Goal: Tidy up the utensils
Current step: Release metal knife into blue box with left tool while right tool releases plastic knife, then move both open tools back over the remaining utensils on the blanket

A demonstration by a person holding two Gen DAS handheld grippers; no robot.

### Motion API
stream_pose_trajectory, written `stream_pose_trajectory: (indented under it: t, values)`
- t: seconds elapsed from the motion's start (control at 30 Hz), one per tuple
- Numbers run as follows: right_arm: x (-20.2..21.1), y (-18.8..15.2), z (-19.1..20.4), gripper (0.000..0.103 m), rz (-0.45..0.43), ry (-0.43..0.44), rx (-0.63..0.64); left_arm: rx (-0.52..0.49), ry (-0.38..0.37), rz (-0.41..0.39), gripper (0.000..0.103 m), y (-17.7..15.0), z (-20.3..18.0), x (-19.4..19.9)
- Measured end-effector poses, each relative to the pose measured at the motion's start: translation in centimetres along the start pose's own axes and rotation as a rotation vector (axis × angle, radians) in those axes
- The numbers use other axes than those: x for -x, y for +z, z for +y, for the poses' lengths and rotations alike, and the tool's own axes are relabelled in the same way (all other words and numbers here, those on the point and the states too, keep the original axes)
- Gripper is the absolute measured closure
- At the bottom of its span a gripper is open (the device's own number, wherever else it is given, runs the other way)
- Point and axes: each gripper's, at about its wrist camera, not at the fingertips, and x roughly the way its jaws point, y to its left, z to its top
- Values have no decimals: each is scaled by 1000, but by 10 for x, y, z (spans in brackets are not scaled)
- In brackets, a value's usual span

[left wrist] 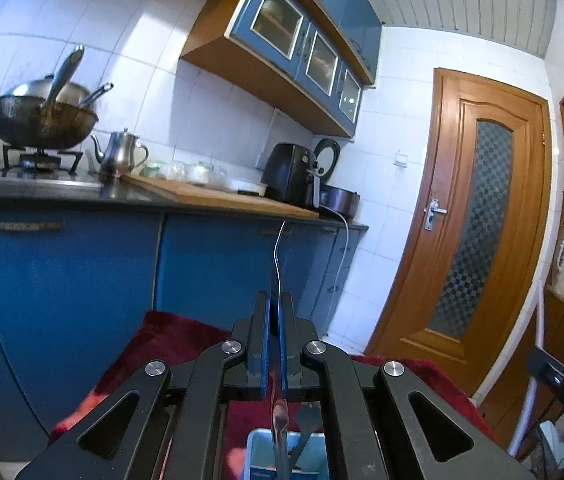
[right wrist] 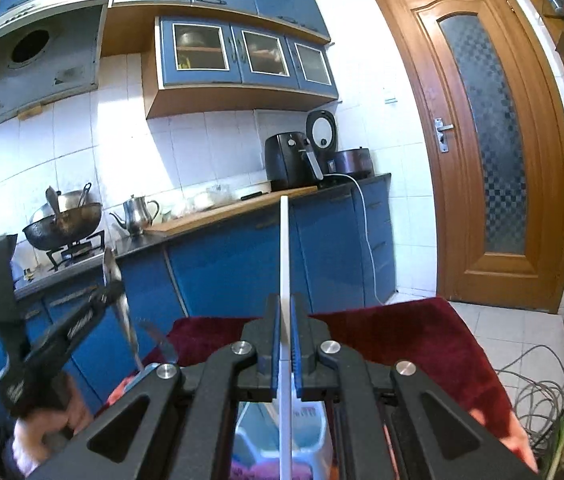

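Below left hand-held gripper point(left wrist: 275, 304), metal utensil point(left wrist: 277, 264) end hidden in blue holder point(left wrist: 257, 452), edge-on.

Both wrist cams low, face kitchen counter point(left wrist: 217, 200); share door point(right wrist: 482, 140).

Dark countertop point(left wrist: 61, 190) runs along the tiled wall over blue base cabinets point(left wrist: 69, 280). On it, left to right: blackened wok point(left wrist: 41, 120) on the gas burner, steel teapot point(left wrist: 119, 154), long wooden board point(left wrist: 217, 198), black air fryer point(left wrist: 288, 178). Brown panelled door point(left wrist: 478, 224) stands right of the counter. Blue glass-front wall cabinets point(left wrist: 302, 48) hang above.
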Motion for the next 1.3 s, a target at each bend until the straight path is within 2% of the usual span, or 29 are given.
stream_pose_trajectory:
  t: [0.3,0.73,0.9,1.07,1.3]
  values:
    - [-33,-15,-4,97,-1,-18,5,-2,-17,40,100,-17,4,-6]
    - [-40,-38,-3,96,56,-18,62,-39,-34,88,99,-31,-1,-9]
    - [-37,-42,-5,96,86,2,51,-40,-53,133,99,-35,-2,-9]
    - [-25,-39,-4,89,75,22,50,-51,-56,160,87,-34,-4,-3]
    - [-4,-34,-1,85,56,34,24,-63,-73,183,87,-29,-6,13]
